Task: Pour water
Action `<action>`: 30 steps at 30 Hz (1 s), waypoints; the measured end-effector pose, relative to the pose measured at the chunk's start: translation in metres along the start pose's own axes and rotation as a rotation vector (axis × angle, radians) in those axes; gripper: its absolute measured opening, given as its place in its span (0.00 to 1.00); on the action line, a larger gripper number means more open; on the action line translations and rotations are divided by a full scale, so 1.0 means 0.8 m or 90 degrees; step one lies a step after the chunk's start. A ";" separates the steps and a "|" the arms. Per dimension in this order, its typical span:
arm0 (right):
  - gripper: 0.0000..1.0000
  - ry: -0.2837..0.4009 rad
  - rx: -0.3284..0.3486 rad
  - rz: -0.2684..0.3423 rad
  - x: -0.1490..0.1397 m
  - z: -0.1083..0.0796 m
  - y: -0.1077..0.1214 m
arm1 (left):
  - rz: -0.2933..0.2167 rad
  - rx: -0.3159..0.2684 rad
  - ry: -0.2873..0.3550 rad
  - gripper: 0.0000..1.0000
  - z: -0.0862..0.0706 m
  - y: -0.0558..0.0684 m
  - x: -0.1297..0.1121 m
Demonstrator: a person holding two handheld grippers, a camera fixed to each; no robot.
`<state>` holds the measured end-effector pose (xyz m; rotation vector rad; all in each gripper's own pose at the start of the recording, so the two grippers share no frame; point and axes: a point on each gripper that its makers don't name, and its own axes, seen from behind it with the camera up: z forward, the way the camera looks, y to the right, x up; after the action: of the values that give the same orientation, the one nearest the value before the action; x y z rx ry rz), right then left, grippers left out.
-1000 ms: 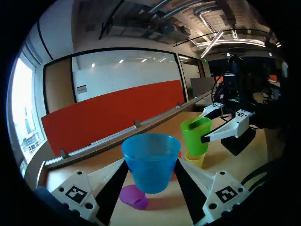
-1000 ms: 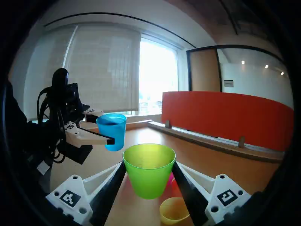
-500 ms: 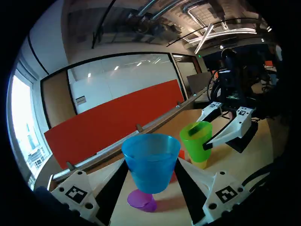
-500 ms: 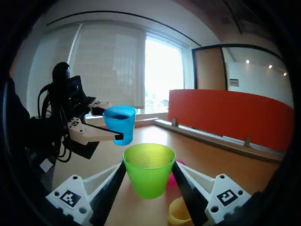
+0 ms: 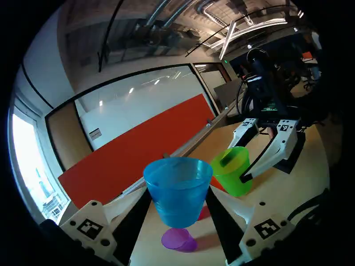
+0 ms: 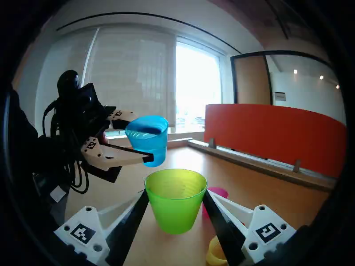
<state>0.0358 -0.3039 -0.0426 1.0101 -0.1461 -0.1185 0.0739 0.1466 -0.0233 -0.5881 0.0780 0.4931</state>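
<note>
Grip looks firm: your left tool [image 5: 178, 197] clamps the blue cup [image 5: 178, 186], your right tool [image 6: 176, 201] the green cup [image 6: 175, 210]. Bring rims close, tip slowly.

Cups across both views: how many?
5. Blue cup in the left tongs, green cup in the right tongs; on the table, purple cup, pink cup and partly hidden yellow cup. Others may be hidden.

office, red desk divider [image 5: 133, 148], glass partition [image 5: 137, 104]
</note>
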 end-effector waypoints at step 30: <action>0.89 -0.003 0.035 0.013 -0.013 0.006 -0.035 | 0.085 0.012 0.005 0.81 -0.008 -0.004 0.015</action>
<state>0.0238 -0.3208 -0.0649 1.0635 -0.1650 -0.0980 0.0868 0.1459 -0.0292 -0.5684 0.1306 0.6189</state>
